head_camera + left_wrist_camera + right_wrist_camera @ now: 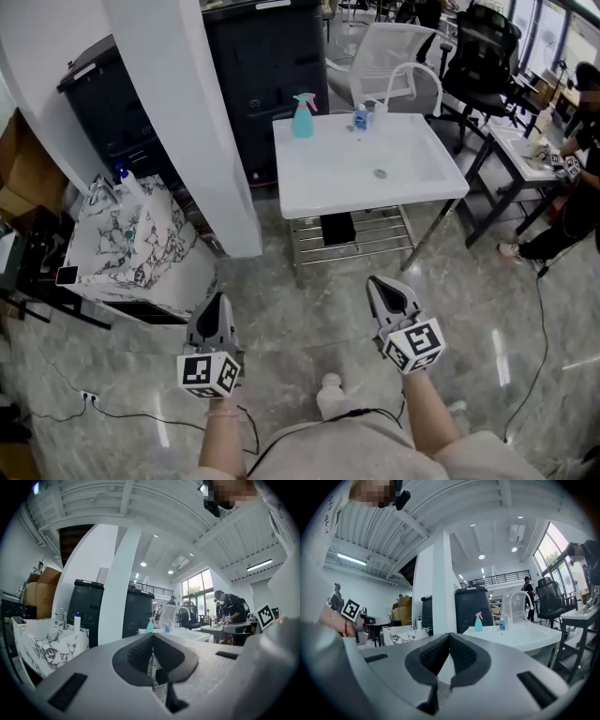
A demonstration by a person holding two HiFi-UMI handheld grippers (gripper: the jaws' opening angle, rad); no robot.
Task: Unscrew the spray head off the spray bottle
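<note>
Well beyond right gripper [376, 283], spray bottle [302, 116]

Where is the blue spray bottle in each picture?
Head view: spray bottle stands top centre, at the white sink's back left corner.
Left gripper view: spray bottle small, near the centre.
Right gripper view: spray bottle right of centre.
Shared landmark: the white sink under it.
</note>
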